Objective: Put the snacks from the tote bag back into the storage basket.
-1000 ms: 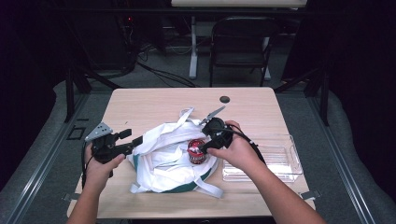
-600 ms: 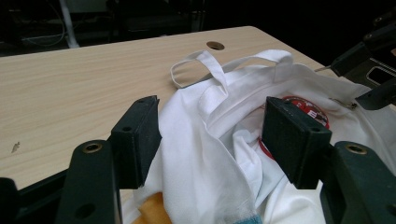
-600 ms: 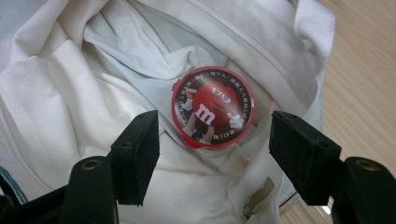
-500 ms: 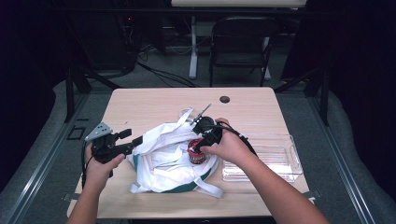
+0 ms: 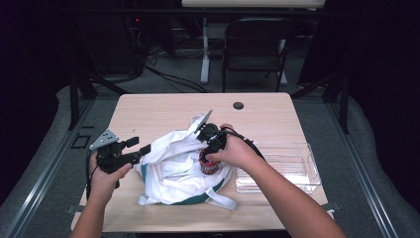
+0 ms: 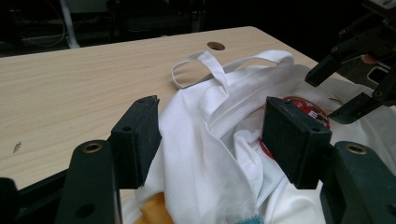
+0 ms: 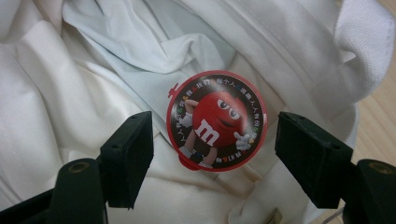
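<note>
A white cloth tote bag [image 5: 173, 168] lies crumpled on the wooden table [image 5: 163, 109]. In its mouth sits a round can with a red cartoon lid [image 5: 207, 166] [image 7: 217, 120]. My right gripper [image 7: 215, 140] hovers over the can; its jaws have just been opening and stand wide on either side of the lid without touching it. From the left gripper view, the right gripper [image 6: 338, 91] hangs just above the lid [image 6: 306, 106]. My left gripper [image 5: 141, 147] [image 6: 215, 135] rests at the bag's left edge, jaws apart, with bunched cloth [image 6: 210, 140] between them.
A clear plastic tray [image 5: 277, 168] stands on the table just right of the bag. Something orange [image 6: 154, 212] peeks from under the cloth near my left gripper. A cable hole [image 5: 238, 105] marks the far part of the tabletop. A folding chair [image 5: 252, 49] stands beyond the table.
My right hand has shifted left over the bag's mouth and its jaws have spread apart. The can stays in the bag. The left hand has kept still.
</note>
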Tool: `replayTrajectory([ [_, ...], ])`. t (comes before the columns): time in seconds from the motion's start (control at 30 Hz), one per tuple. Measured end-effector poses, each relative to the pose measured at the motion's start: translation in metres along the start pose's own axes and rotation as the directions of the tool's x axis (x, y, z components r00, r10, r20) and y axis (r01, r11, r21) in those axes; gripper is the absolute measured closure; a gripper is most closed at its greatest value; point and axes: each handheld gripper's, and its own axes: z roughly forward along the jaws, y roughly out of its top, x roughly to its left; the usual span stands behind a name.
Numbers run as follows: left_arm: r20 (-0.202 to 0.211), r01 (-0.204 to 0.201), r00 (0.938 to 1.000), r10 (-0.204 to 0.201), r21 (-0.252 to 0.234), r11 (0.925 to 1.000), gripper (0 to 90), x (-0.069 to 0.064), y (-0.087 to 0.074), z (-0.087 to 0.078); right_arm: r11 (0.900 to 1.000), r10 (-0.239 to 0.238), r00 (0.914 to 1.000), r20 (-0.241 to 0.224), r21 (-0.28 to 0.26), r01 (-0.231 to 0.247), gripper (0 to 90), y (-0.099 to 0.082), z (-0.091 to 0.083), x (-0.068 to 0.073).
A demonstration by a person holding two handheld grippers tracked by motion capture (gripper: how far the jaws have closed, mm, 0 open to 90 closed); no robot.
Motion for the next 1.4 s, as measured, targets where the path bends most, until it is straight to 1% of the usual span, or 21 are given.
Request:
replayTrajectory([
  [0.03, 0.000, -0.002, 1.0000, 0.002, 0.001, 1.0000, 37.1, 0.000, 0.000, 0.000, 0.9998, 0.000, 1.0000, -0.006, 0.018, 0.001, 27.4, 0.002, 0.003, 0.000],
  [0.07, 0.000, -0.002, 1.0000, 0.002, 0.001, 1.0000, 37.1, 0.000, 0.000, 0.000, 0.9998, 0.000, 1.0000, -0.006, 0.018, 0.001, 27.4, 0.002, 0.003, 0.000],
  [0.1, 0.000, -0.001, 1.0000, 0.001, 0.001, 1.0000, 37.1, 0.000, 0.000, 0.000, 0.9995, -0.003, 0.9999, -0.011, 0.030, 0.003, 27.3, 0.004, 0.006, 0.000],
  [0.23, 0.000, -0.005, 1.0000, 0.005, 0.003, 1.0000, 37.1, 0.000, 0.000, 0.000, 0.9987, -0.004, 0.9999, -0.011, 0.050, 0.004, 27.0, 0.007, 0.010, -0.001],
  [0.33, 0.000, -0.004, 1.0000, 0.004, 0.003, 1.0000, 37.1, 0.000, 0.000, 0.000, 0.9988, -0.003, 1.0000, -0.007, 0.049, 0.003, 26.8, 0.008, 0.013, -0.002],
  [0.37, 0.000, -0.004, 1.0000, 0.004, 0.002, 1.0000, 37.1, 0.000, 0.000, 0.000, 0.9980, -0.008, 1.0000, -0.004, 0.062, 0.008, 26.7, 0.010, 0.014, -0.002],
  [0.43, 0.000, -0.002, 1.0000, 0.002, 0.001, 1.0000, 37.1, 0.000, 0.000, 0.000, 0.9976, -0.006, 1.0000, -0.002, 0.070, 0.006, 26.7, 0.010, 0.015, -0.002],
  [0.47, 0.000, -0.002, 1.0000, 0.002, 0.001, 1.0000, 37.1, 0.000, 0.000, 0.000, 0.9975, -0.001, 1.0000, -0.007, 0.071, 0.001, 26.6, 0.010, 0.017, -0.002],
  [0.53, 0.000, -0.005, 1.0000, 0.005, 0.003, 1.0000, 37.1, 0.000, 0.000, 0.000, 0.9959, -0.002, 1.0000, -0.009, 0.091, 0.003, 26.4, 0.011, 0.019, -0.003],
  [0.7, 0.001, -0.003, 1.0000, 0.003, 0.003, 1.0000, 37.1, 0.000, 0.000, 0.001, 0.9948, -0.004, 1.0000, -0.006, 0.102, 0.005, 26.2, 0.012, 0.023, -0.003],
  [0.73, 0.001, -0.003, 1.0000, 0.003, 0.003, 1.0000, 37.1, 0.000, 0.000, 0.001, 0.9950, -0.003, 1.0000, 0.004, 0.100, 0.002, 25.7, 0.012, 0.024, -0.003],
  [0.77, 0.002, -0.003, 1.0000, 0.003, 0.003, 1.0000, 37.1, 0.000, 0.000, 0.001, 0.9949, -0.002, 1.0000, 0.004, 0.101, 0.002, 25.6, 0.012, 0.025, -0.003],
  [0.83, 0.001, -0.003, 1.0000, 0.003, 0.003, 1.0000, 37.1, 0.000, 0.000, 0.001, 0.9927, -0.006, 1.0000, 0.003, 0.121, 0.005, 25.7, 0.012, 0.028, -0.004],
  [0.87, 0.001, -0.003, 1.0000, 0.003, 0.003, 1.0000, 37.1, 0.000, 0.000, 0.001, 0.9927, -0.006, 1.0000, 0.003, 0.121, 0.005, 25.7, 0.012, 0.028, -0.004],
  [0.97, 0.002, -0.002, 1.0000, 0.002, 0.003, 1.0000, 37.1, 0.000, 0.000, 0.001, 0.9910, 0.016, 0.9997, -0.017, 0.133, -0.014, 25.6, 0.013, 0.031, -0.006],
  [1.1, 0.002, -0.005, 1.0000, 0.005, 0.005, 1.0000, 37.1, 0.000, 0.000, 0.001, 0.9912, 0.020, 0.9997, -0.016, 0.131, -0.018, 25.4, 0.013, 0.034, -0.006],
  [1.13, 0.002, -0.005, 1.0000, 0.005, 0.004, 1.0000, 37.1, 0.000, 0.000, 0.001, 0.9906, 0.014, 0.9998, -0.015, 0.136, -0.012, 25.3, 0.014, 0.034, -0.006],
  [1.2, 0.002, -0.005, 1.0000, 0.005, 0.005, 1.0000, 37.1, 0.000, 0.000, 0.001, 0.9906, 0.022, 0.9996, -0.019, 0.136, -0.019, 25.2, 0.014, 0.037, -0.005],
  [1.23, 0.002, -0.005, 1.0000, 0.005, 0.005, 1.0000, 37.1, 0.000, 0.000, 0.001, 0.9873, 0.014, 0.9998, -0.015, 0.158, -0.012, 25.1, 0.015, 0.036, -0.006],
  [1.3, 0.003, -0.004, 1.0000, 0.004, 0.004, 1.0000, 37.1, 0.000, 0.000, 0.001, 0.9876, 0.023, 0.9995, -0.021, 0.156, -0.019, 24.8, 0.015, 0.038, -0.006],
  [1.4, 0.002, -0.004, 1.0000, 0.004, 0.005, 1.0000, 37.1, 0.001, 0.000, 0.002, 0.9856, 0.031, 0.9993, -0.022, 0.167, -0.027, 24.7, 0.016, 0.040, -0.006],
])
